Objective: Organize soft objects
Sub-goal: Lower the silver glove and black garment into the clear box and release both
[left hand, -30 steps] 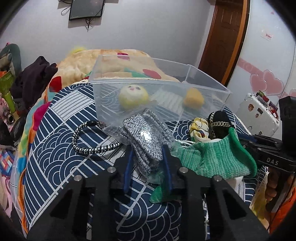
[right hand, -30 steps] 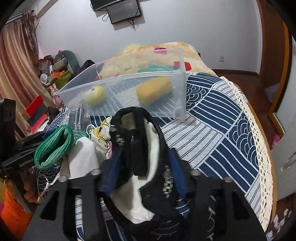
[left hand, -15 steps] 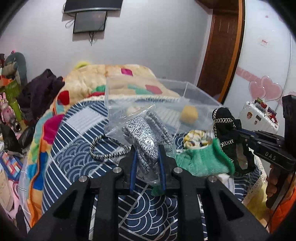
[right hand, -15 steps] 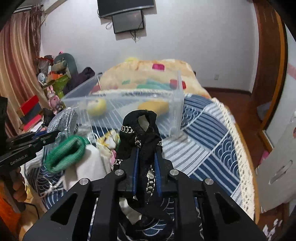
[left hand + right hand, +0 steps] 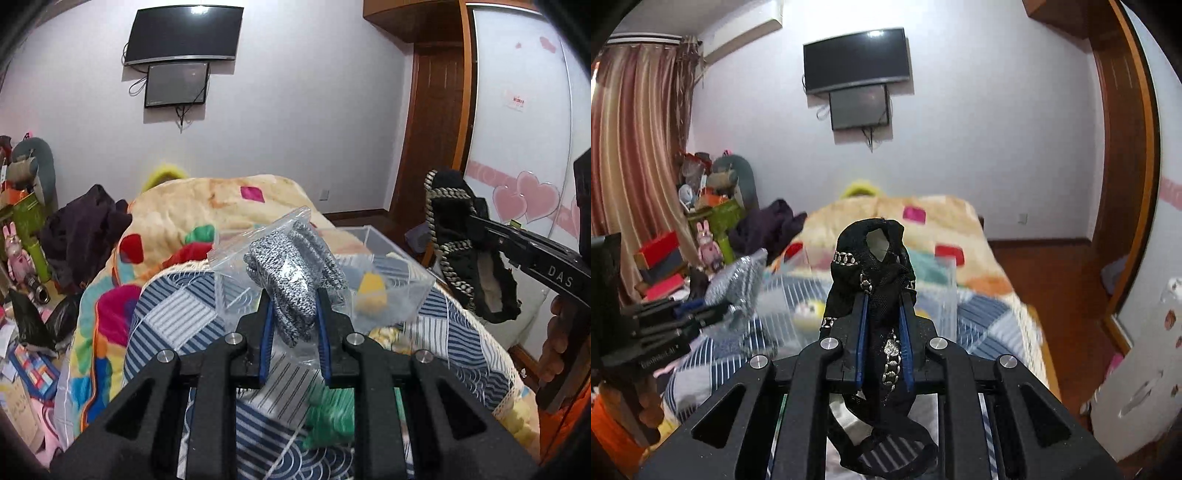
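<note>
My left gripper (image 5: 294, 299) is shut on a clear bag of grey knit gloves (image 5: 295, 273) and holds it up in the air over the bed. My right gripper (image 5: 882, 302) is shut on a black lace garment with silver trim (image 5: 875, 266), also lifted; it shows at the right in the left wrist view (image 5: 465, 243). The clear plastic bin (image 5: 399, 280) stands on the blue patterned bedspread beyond both, with a yellow soft toy (image 5: 370, 291) inside. The bin also shows in the right wrist view (image 5: 945, 295), blurred. A green knit piece (image 5: 328, 413) lies on the bed under my left gripper.
The bed carries a blue patterned spread (image 5: 173, 314) and a colourful quilt (image 5: 221, 206) behind. Clutter and dark clothes (image 5: 81, 229) sit at the left. A wooden door (image 5: 432, 129) and wardrobe are at the right. A TV (image 5: 855, 61) hangs on the far wall.
Both grippers have risen well above the bed with their loads. The bin and the items on the bed now sit lower and farther in view.
</note>
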